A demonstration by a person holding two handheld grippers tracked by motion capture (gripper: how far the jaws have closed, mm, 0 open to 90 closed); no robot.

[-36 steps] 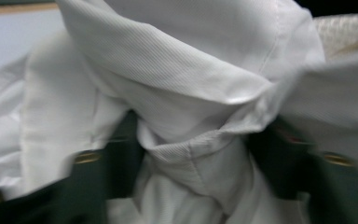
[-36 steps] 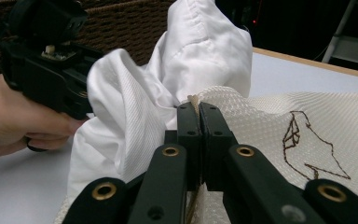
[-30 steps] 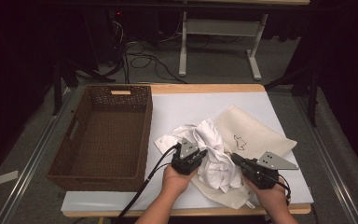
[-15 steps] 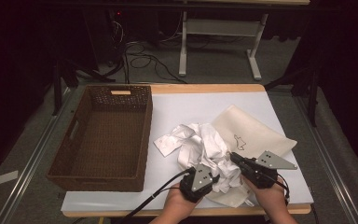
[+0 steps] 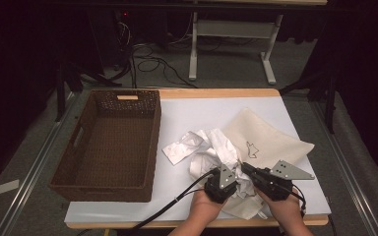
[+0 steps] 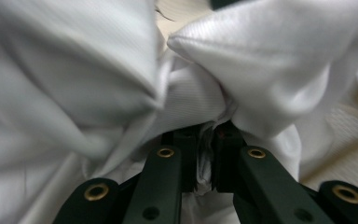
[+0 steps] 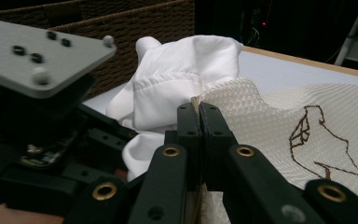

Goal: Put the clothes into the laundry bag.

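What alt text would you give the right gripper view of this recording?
The right claw, its two black jaws shut, pinches the edge of a cream woven cloth embroidered with a brown line figure. Behind it lies a crumpled white fabric garment in front of a brown wicker basket; the left claw's grey plate sits at the left.

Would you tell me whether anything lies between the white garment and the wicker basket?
Nothing visible does: between the white garment and the wicker basket there is bare white table cover. The left gripper already pinches it.
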